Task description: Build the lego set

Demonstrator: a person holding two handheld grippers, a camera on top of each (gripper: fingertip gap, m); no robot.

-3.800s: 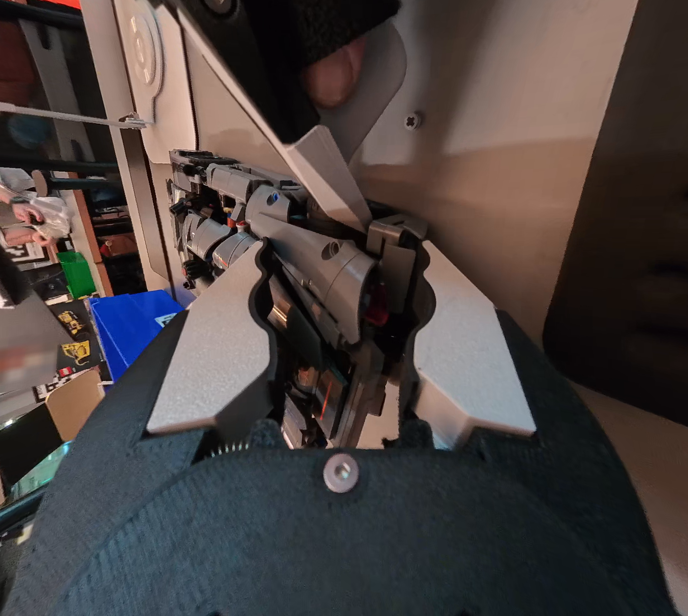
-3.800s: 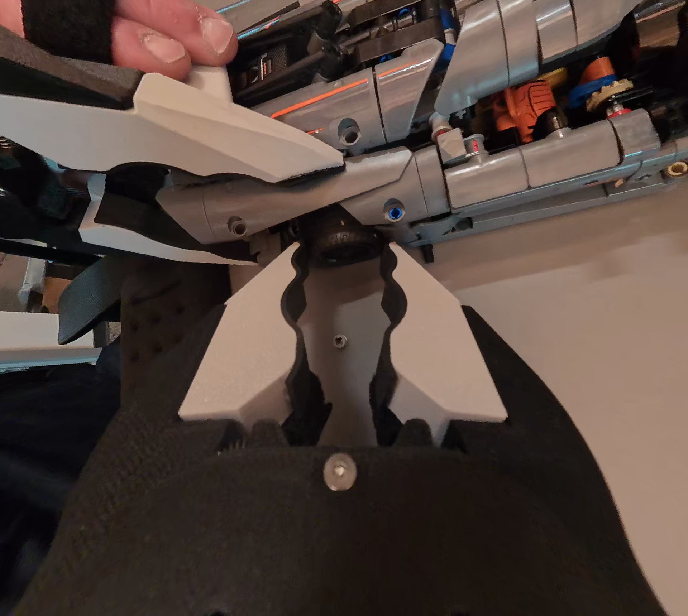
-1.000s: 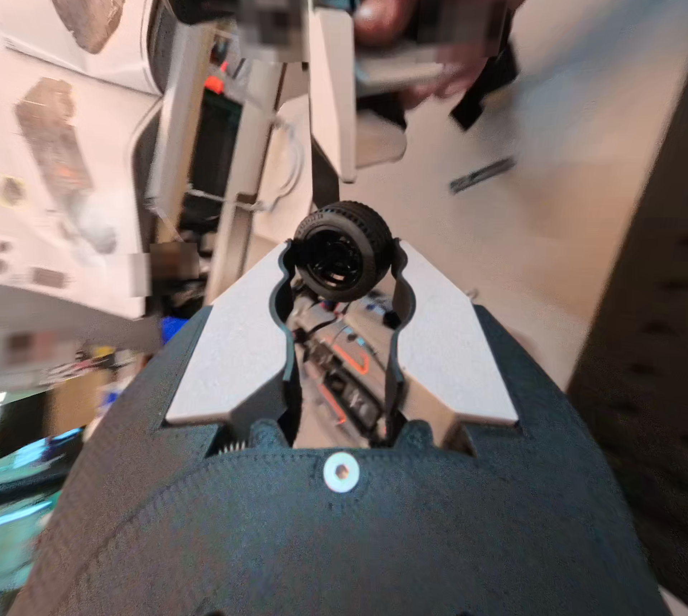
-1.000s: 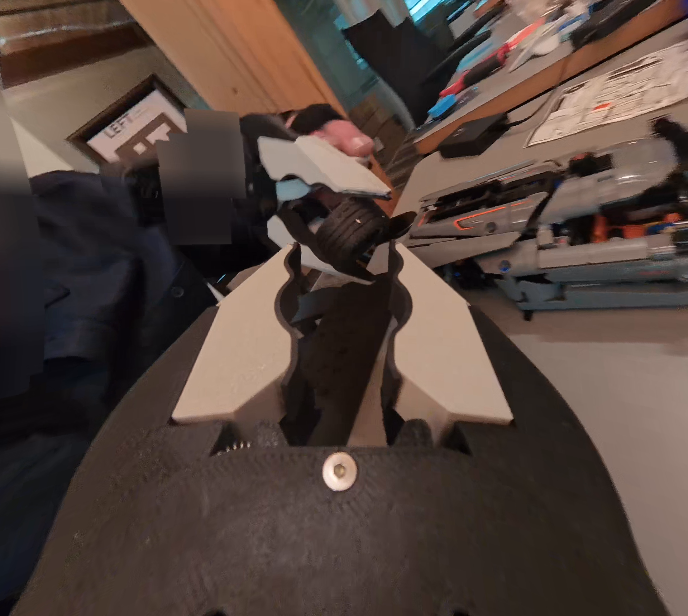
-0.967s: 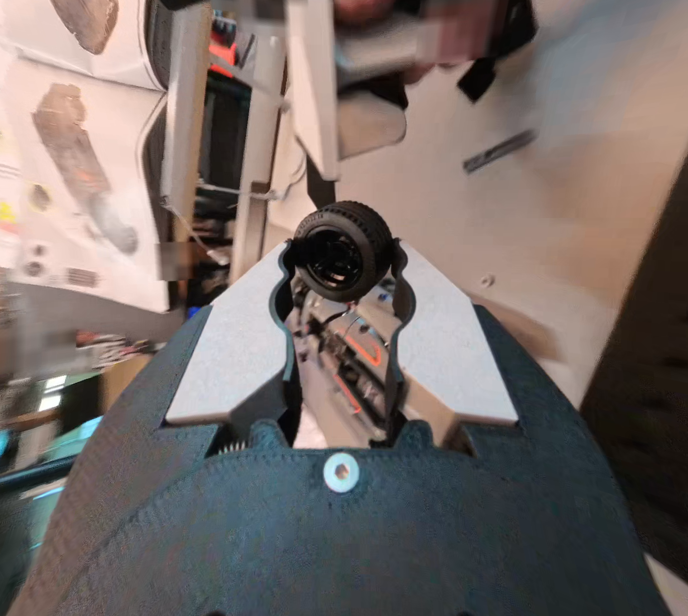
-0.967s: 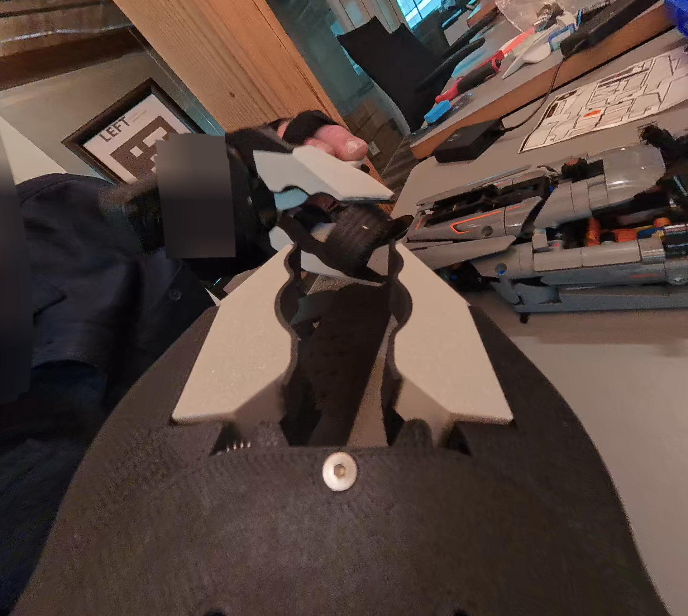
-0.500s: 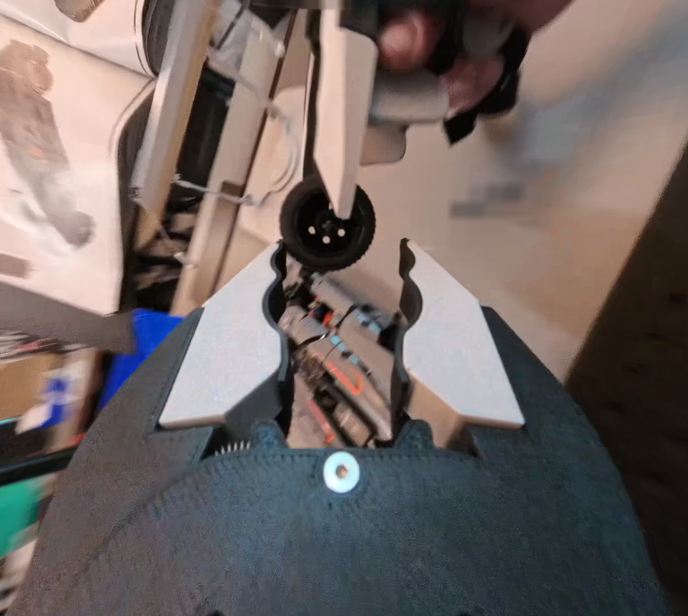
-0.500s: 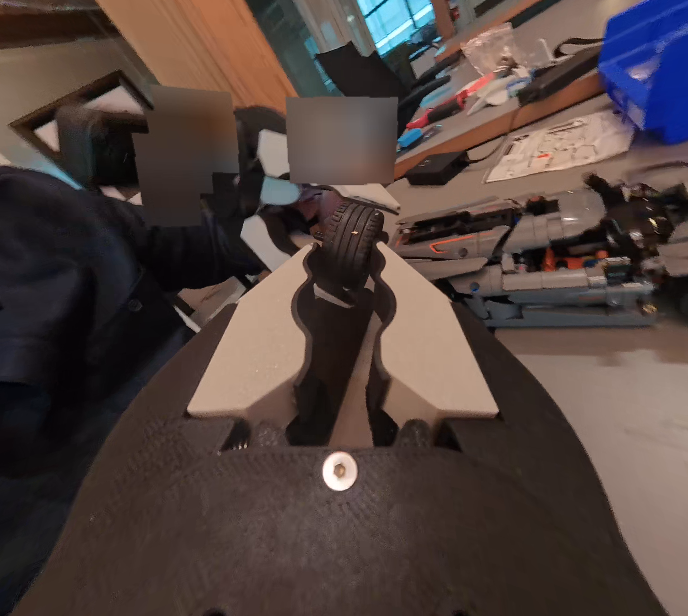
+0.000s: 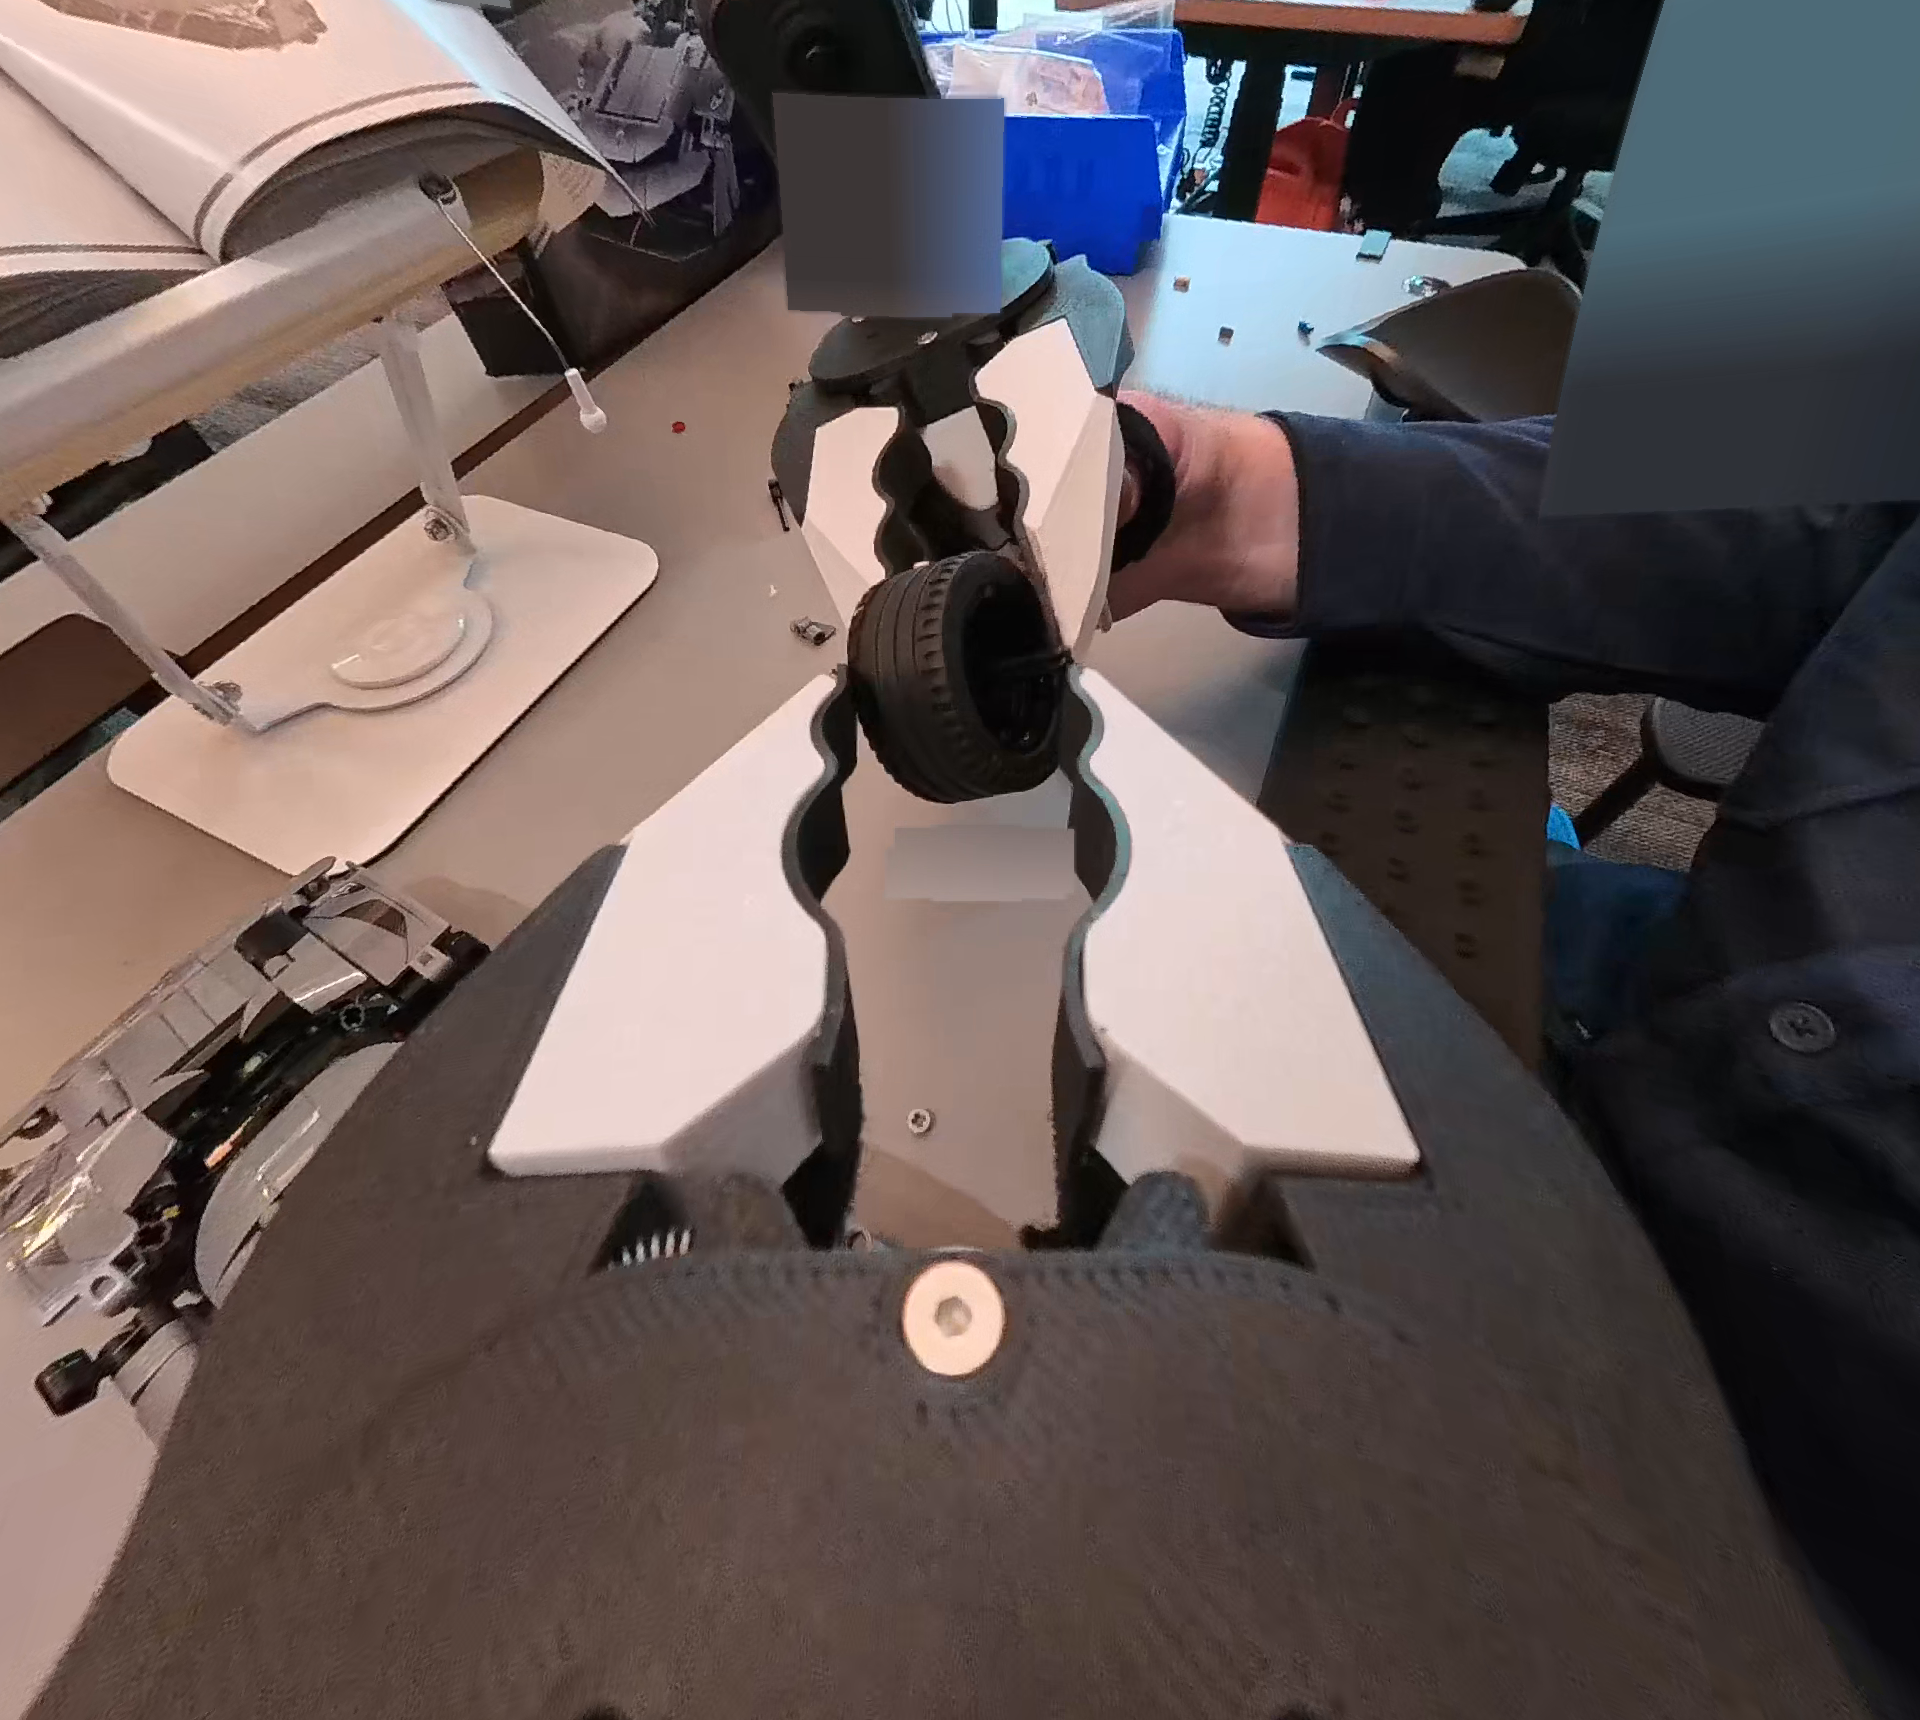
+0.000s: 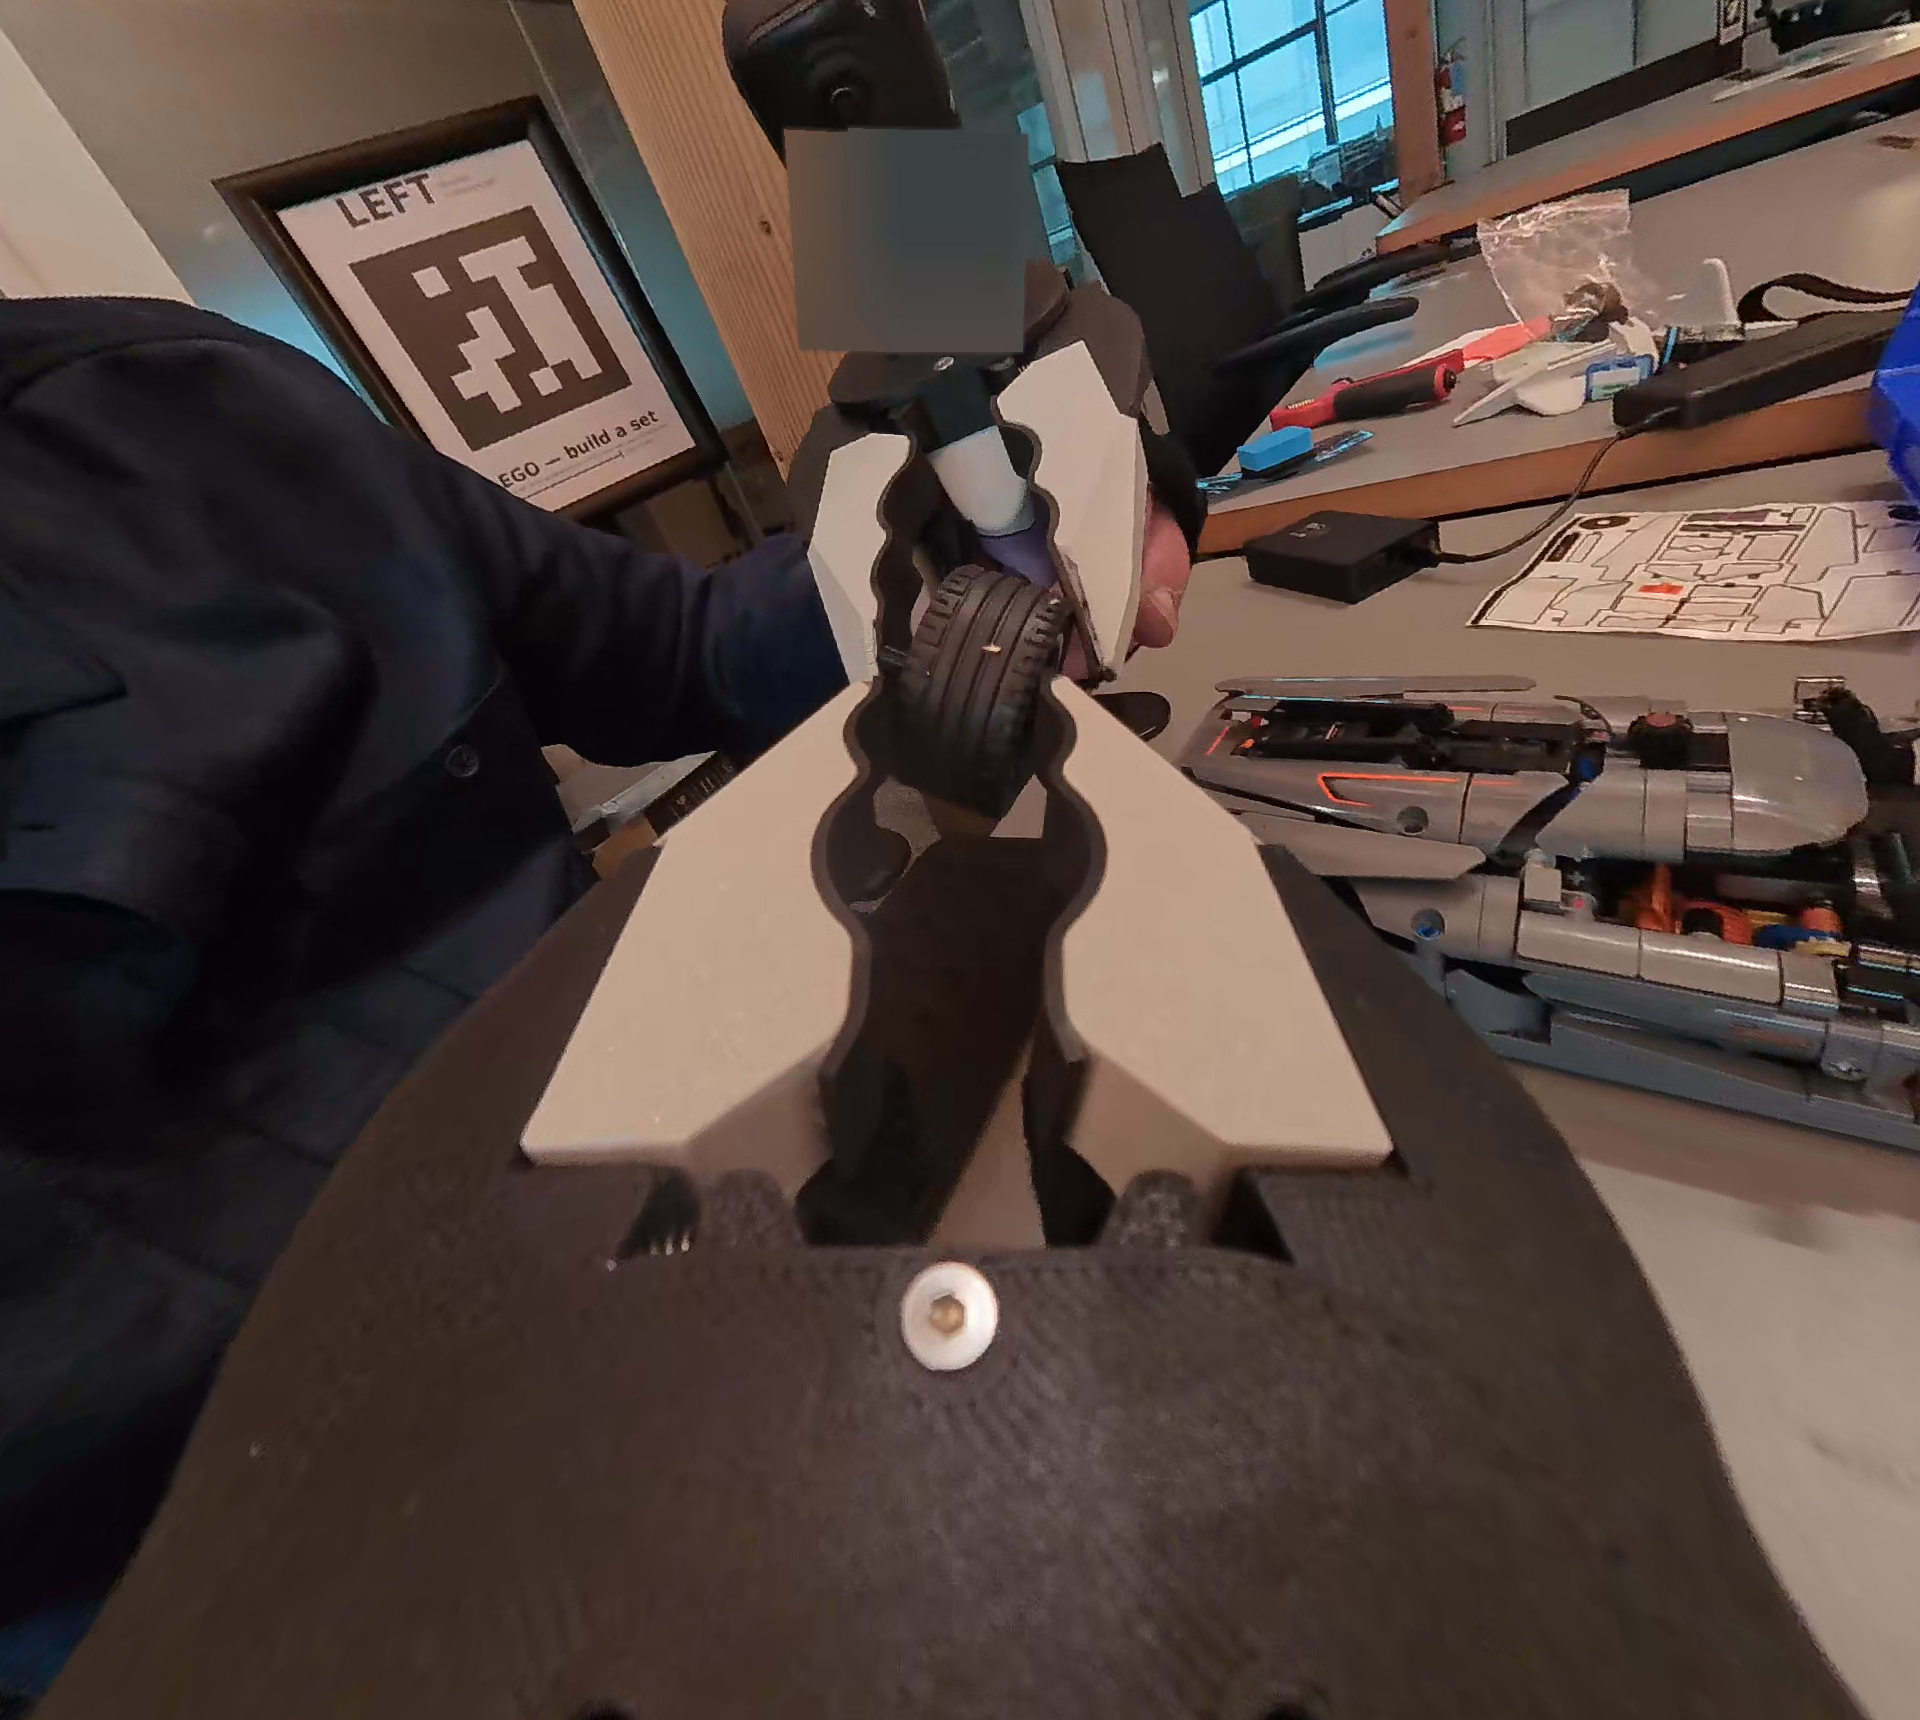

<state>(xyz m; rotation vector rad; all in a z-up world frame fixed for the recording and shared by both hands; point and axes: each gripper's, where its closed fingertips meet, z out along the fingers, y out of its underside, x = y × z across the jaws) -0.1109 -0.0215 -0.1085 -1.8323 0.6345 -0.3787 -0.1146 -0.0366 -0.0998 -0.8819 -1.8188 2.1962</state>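
The small black rubber-tyred lego wheel (image 9: 961, 678) hangs in the air between the two tools, well above the grey table (image 9: 644, 465) and apart from the long grey lego car body with orange trim (image 10: 1558, 849) lying on it. To hand it over cleanly, I judge one tool should keep its pinch until the other has the tread squarely seated. The left gripper (image 9: 956, 704) and right gripper (image 10: 966, 714) point tip to tip, both touching the wheel; which one truly clamps it I cannot tell.
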